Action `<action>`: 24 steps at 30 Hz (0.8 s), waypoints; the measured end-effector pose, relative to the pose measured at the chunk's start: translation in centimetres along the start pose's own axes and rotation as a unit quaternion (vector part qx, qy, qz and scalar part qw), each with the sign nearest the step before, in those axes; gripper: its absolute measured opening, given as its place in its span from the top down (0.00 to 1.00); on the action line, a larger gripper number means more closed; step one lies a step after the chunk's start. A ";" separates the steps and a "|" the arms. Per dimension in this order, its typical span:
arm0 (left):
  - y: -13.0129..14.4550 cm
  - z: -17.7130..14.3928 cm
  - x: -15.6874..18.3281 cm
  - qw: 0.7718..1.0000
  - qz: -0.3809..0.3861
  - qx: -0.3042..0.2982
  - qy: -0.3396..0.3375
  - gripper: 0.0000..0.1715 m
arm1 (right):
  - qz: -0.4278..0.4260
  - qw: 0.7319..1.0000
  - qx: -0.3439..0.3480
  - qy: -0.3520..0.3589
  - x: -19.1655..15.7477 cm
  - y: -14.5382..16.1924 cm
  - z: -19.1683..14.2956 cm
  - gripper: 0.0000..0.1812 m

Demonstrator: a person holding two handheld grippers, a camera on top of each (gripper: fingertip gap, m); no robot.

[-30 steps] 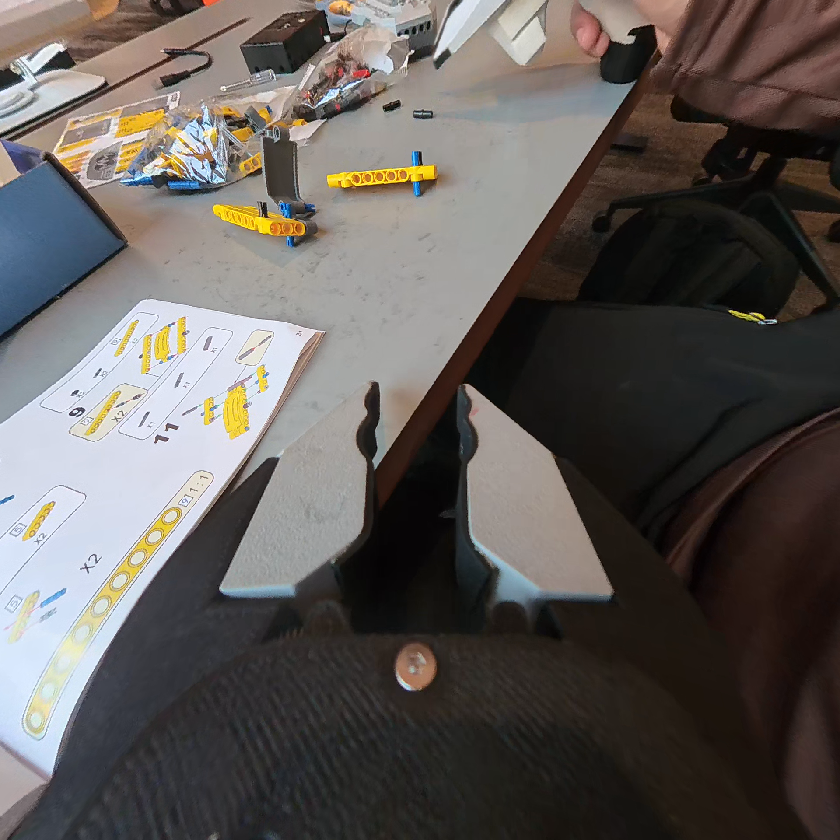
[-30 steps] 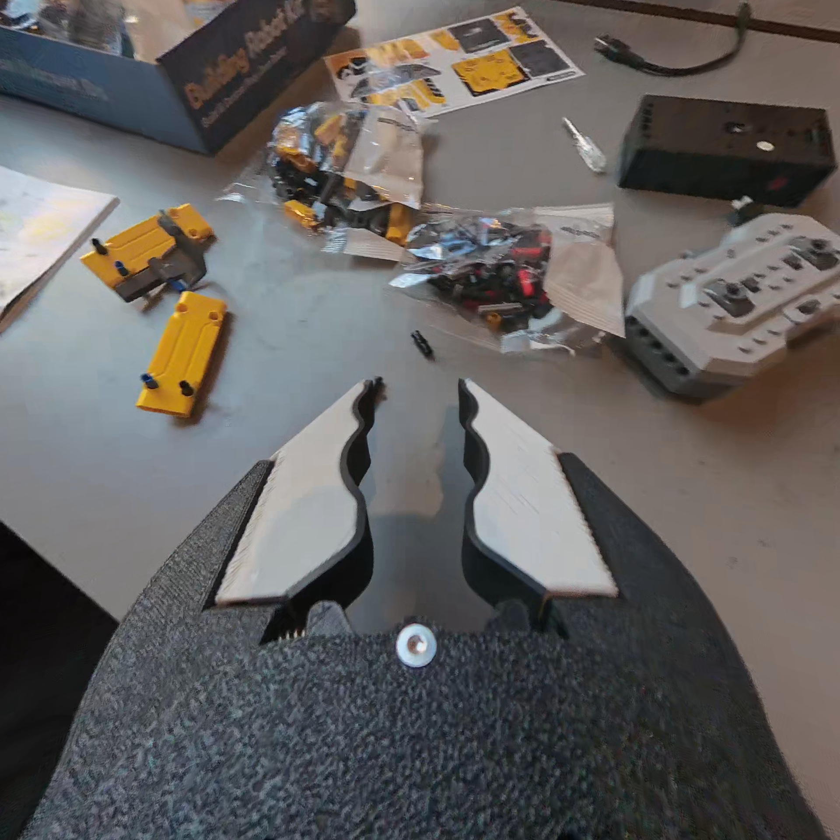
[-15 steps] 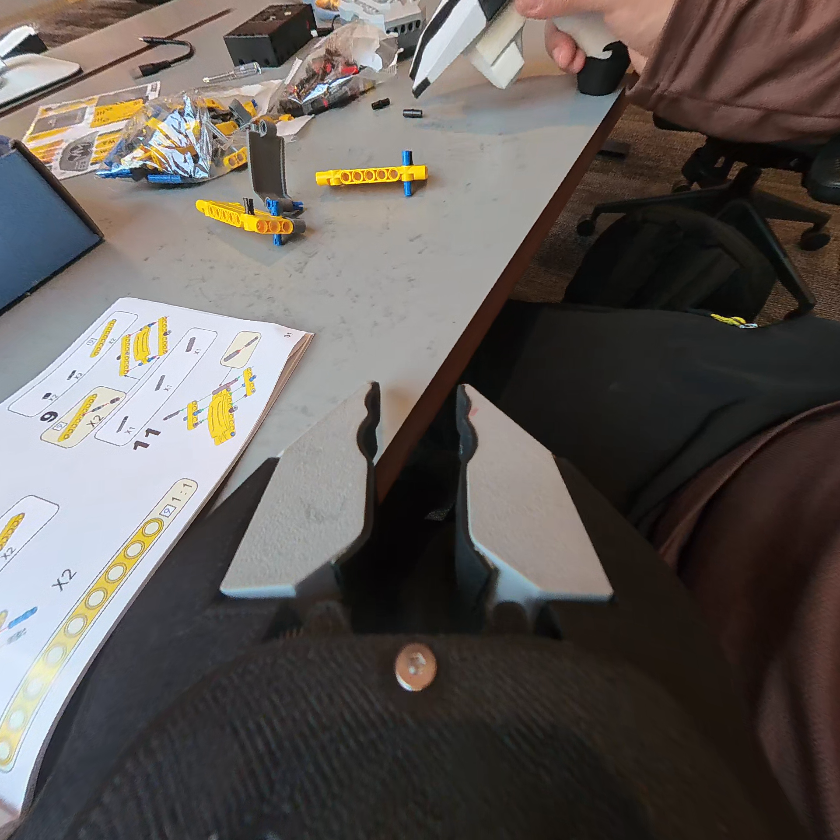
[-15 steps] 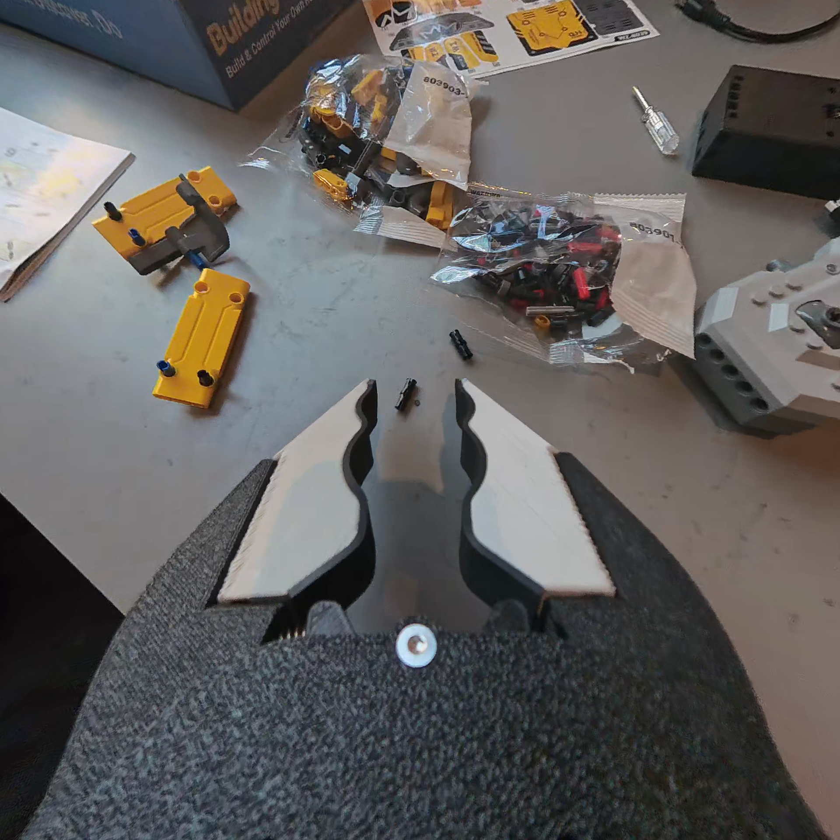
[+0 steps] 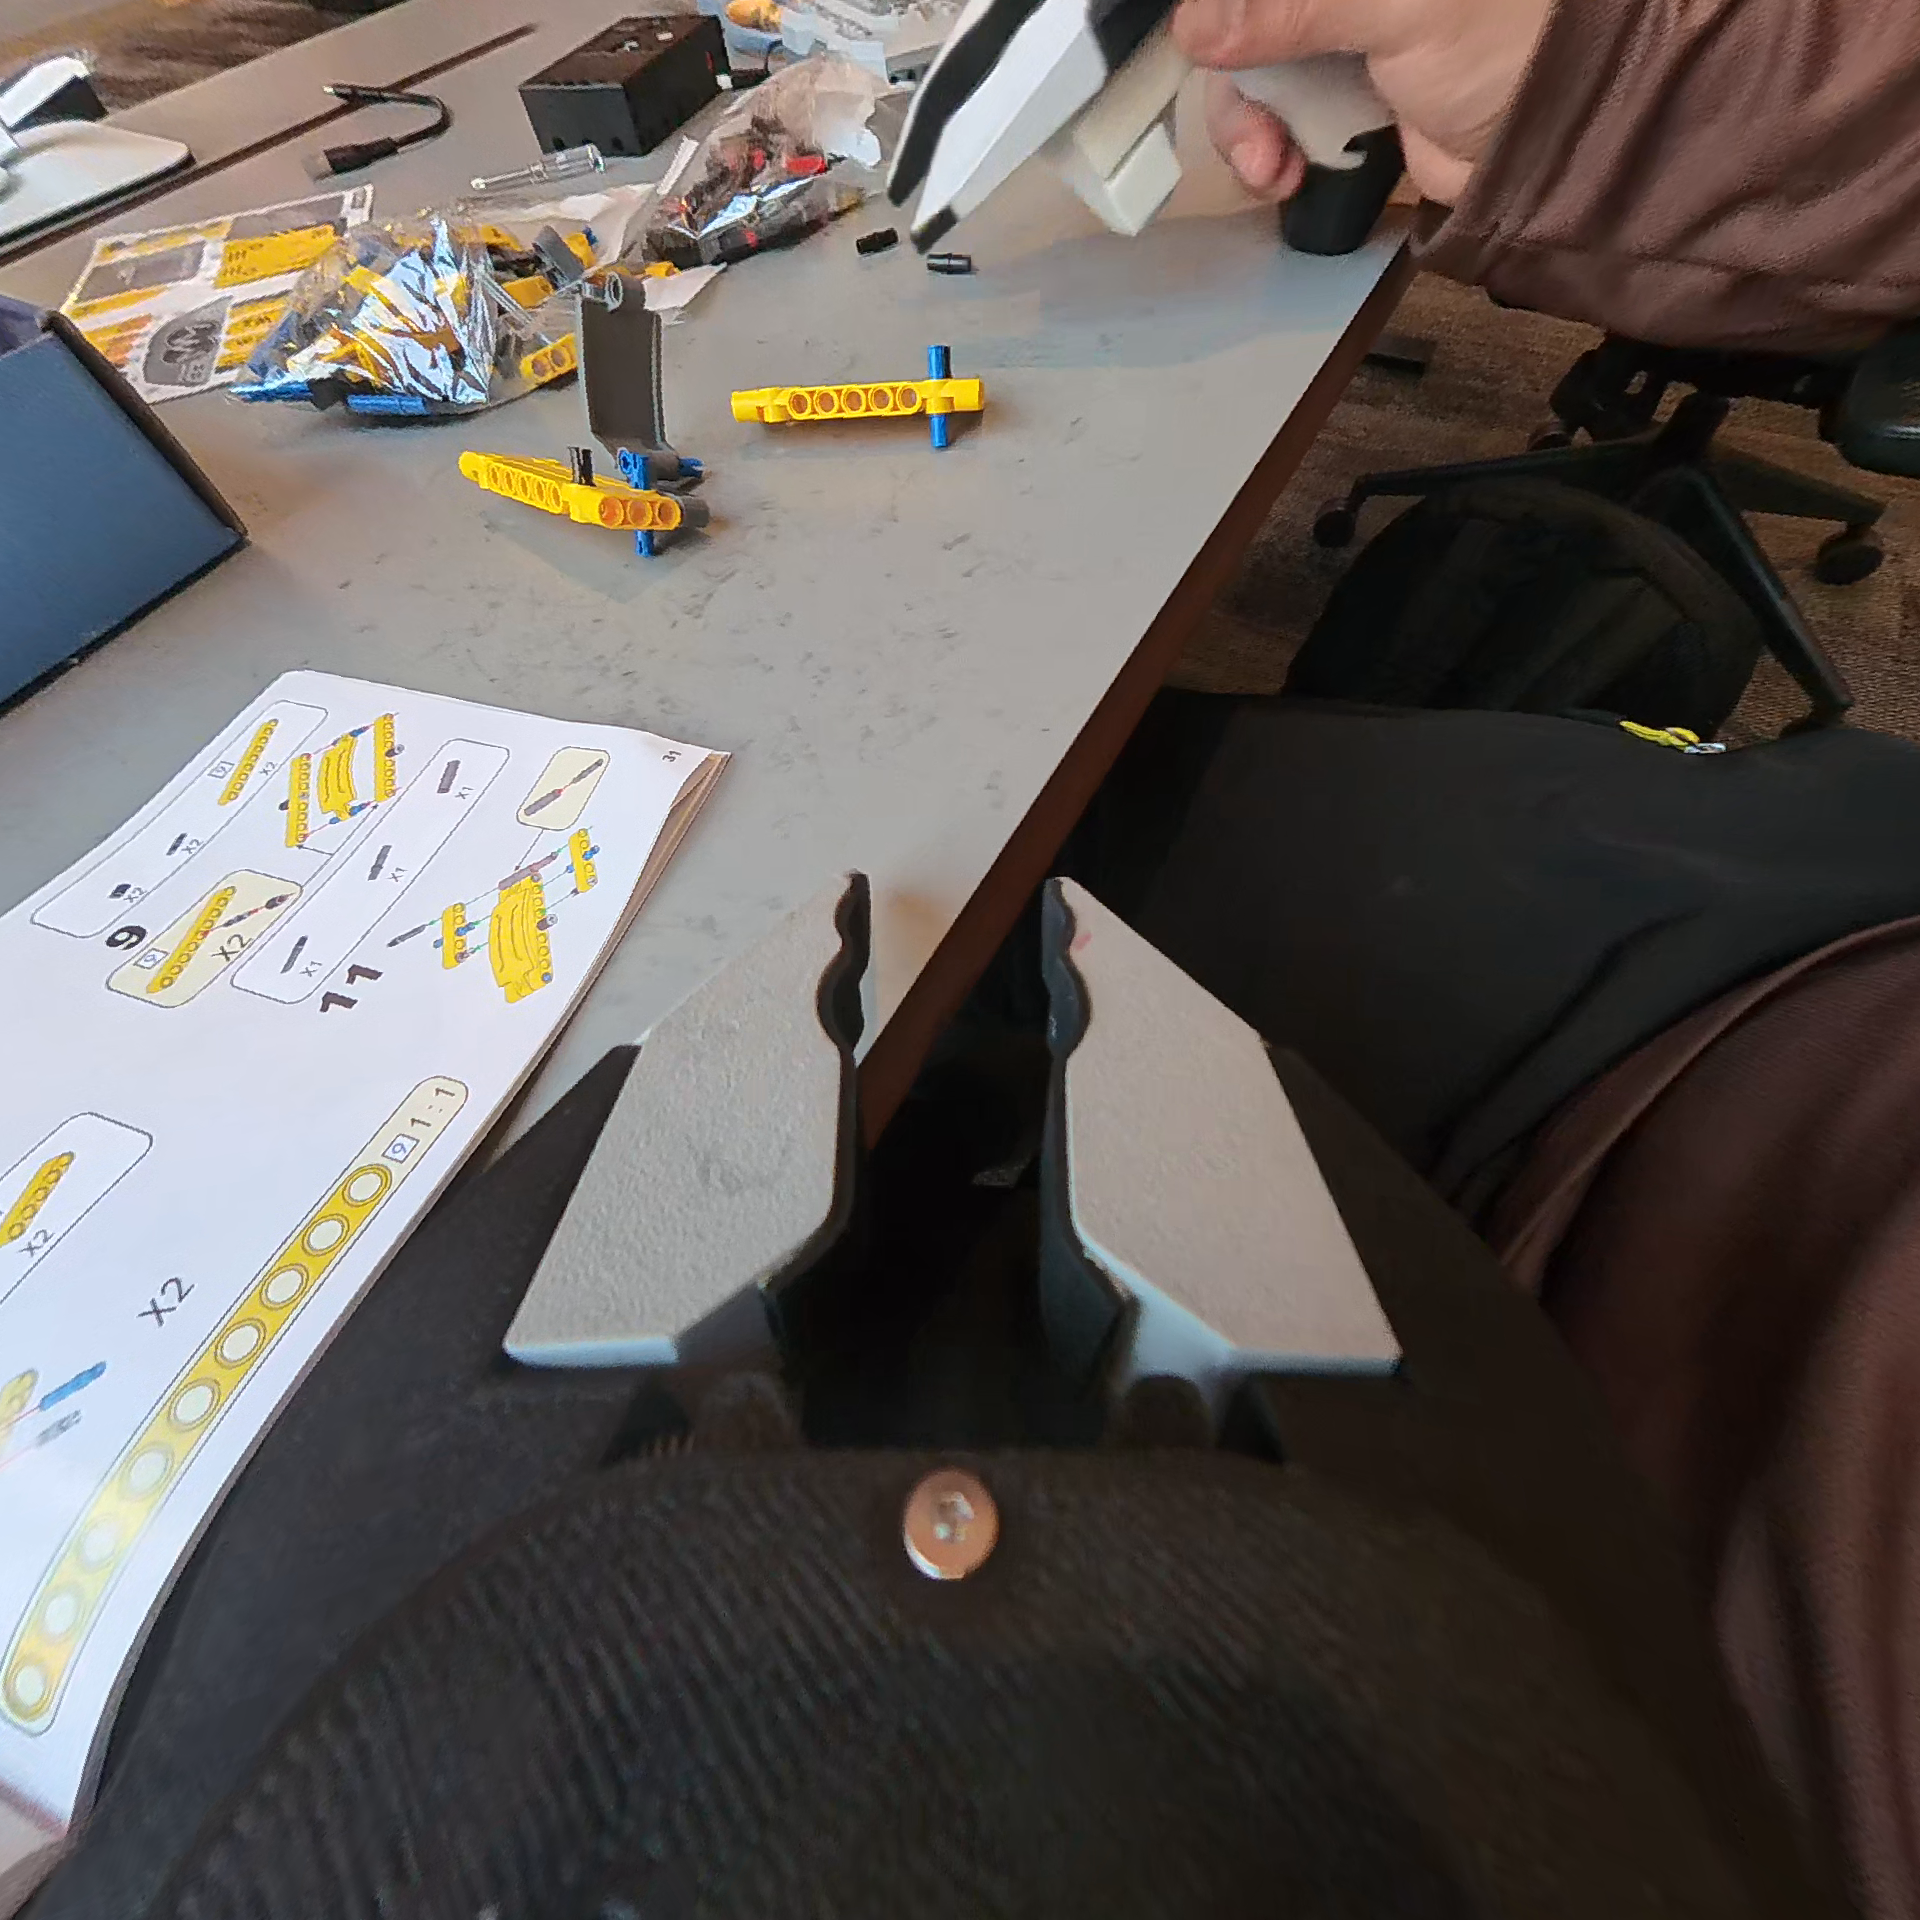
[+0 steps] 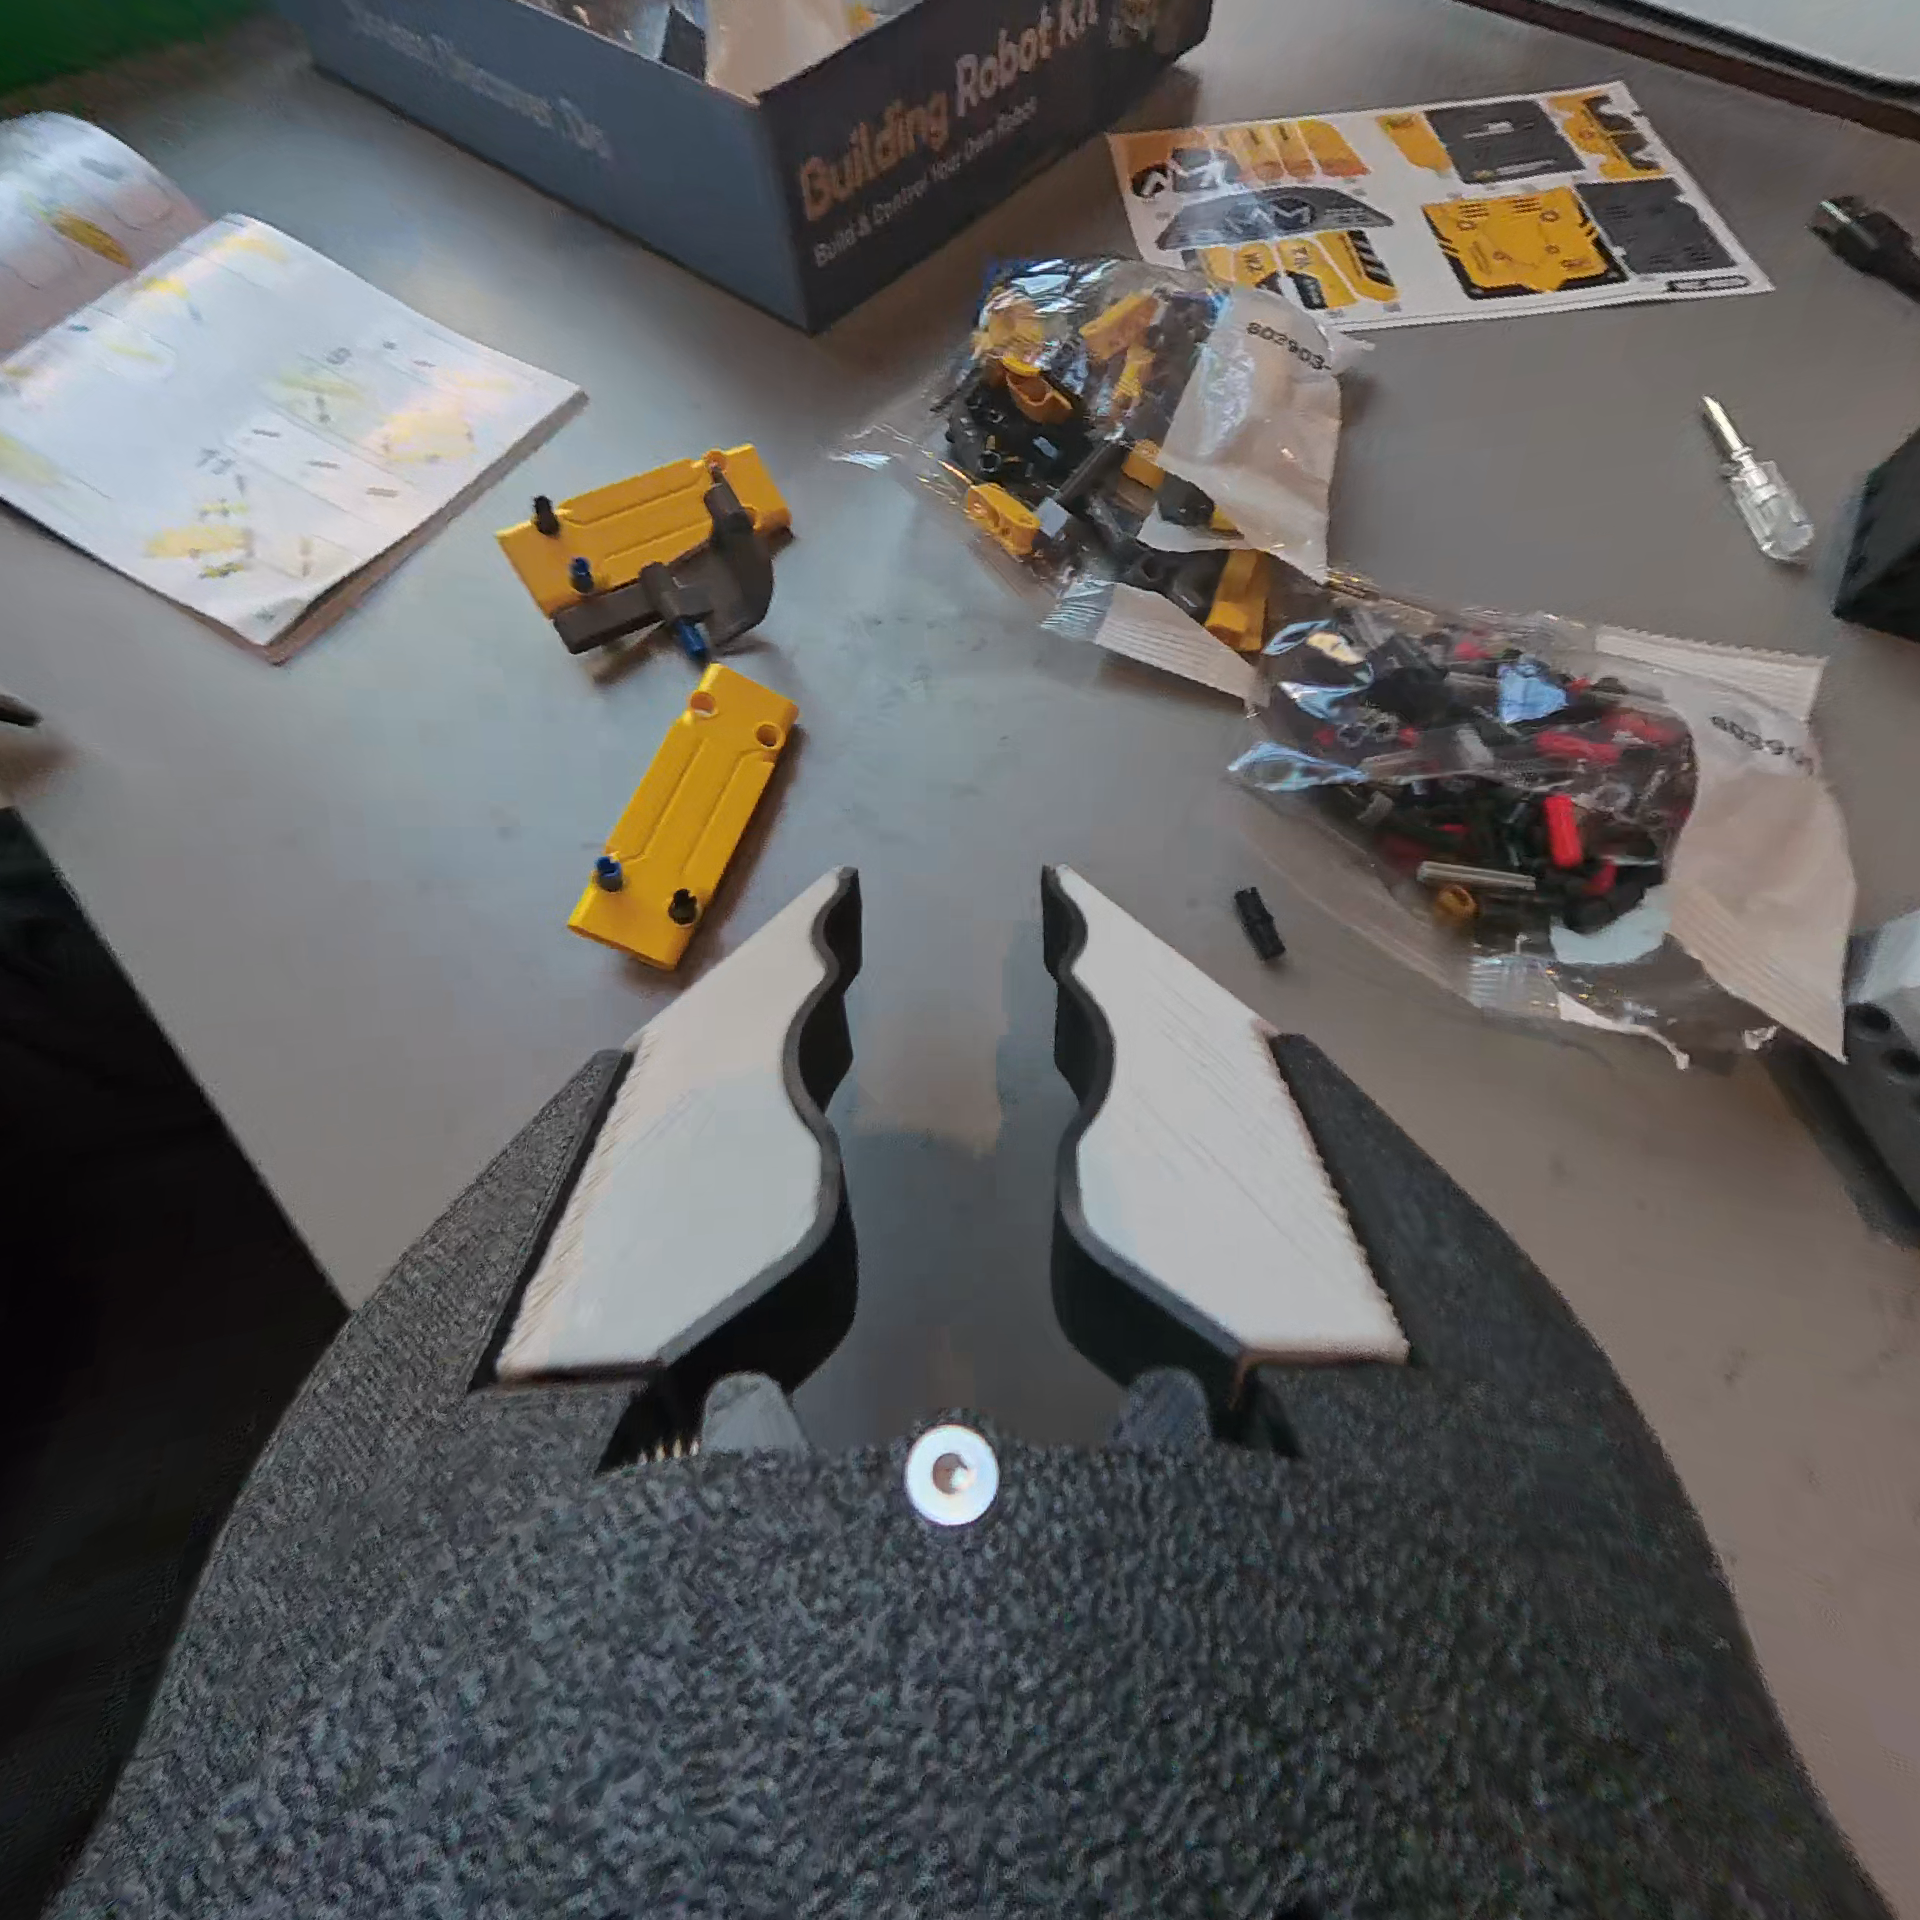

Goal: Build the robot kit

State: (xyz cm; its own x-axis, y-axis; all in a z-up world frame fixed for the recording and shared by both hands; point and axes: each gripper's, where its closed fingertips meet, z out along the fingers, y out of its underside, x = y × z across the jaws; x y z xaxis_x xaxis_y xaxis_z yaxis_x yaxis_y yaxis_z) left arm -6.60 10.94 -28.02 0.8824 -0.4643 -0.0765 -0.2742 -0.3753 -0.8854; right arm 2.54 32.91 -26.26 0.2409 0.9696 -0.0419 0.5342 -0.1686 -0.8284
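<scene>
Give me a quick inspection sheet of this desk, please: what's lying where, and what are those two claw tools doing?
Surface: grey table, scuffed.
Job's things: two yellow panels, one with a grey bracket; two black pins.
Clutter: parts bags, blue box, booklet, sticker sheet, screwdriver.
Grippers: left gripper open, over the table edge; right gripper open, above the pins.
Cables: black lead.
Surroundings: office chair.

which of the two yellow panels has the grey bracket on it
The far panel, nearer the booklet, carries the grey bracket. The near panel, just ahead of the right gripper, has only small pins.
</scene>
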 end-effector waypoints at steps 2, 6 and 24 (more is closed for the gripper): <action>0.0 -0.1 0.1 1.000 -0.001 0.001 0.003 0.82 | -0.011 1.000 -0.005 0.020 0.4 -0.5 0.8 0.81; 0.0 -0.1 0.2 1.000 -0.003 0.002 0.008 0.82 | -0.024 0.999 -0.002 0.045 0.8 -2.0 2.3 0.81; 0.3 0.4 -0.1 1.000 -0.013 -0.005 0.011 0.82 | -0.081 0.992 -0.046 0.088 2.4 -4.9 8.8 0.91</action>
State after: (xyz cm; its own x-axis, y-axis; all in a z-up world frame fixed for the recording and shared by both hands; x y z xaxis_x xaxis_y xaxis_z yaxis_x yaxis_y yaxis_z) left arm -6.63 11.20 -28.45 0.8810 -0.4711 -0.0438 -0.2553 -0.3953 -0.8823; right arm -6.61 37.60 -27.23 0.2794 0.9405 0.1934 0.6468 -0.0354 -0.7618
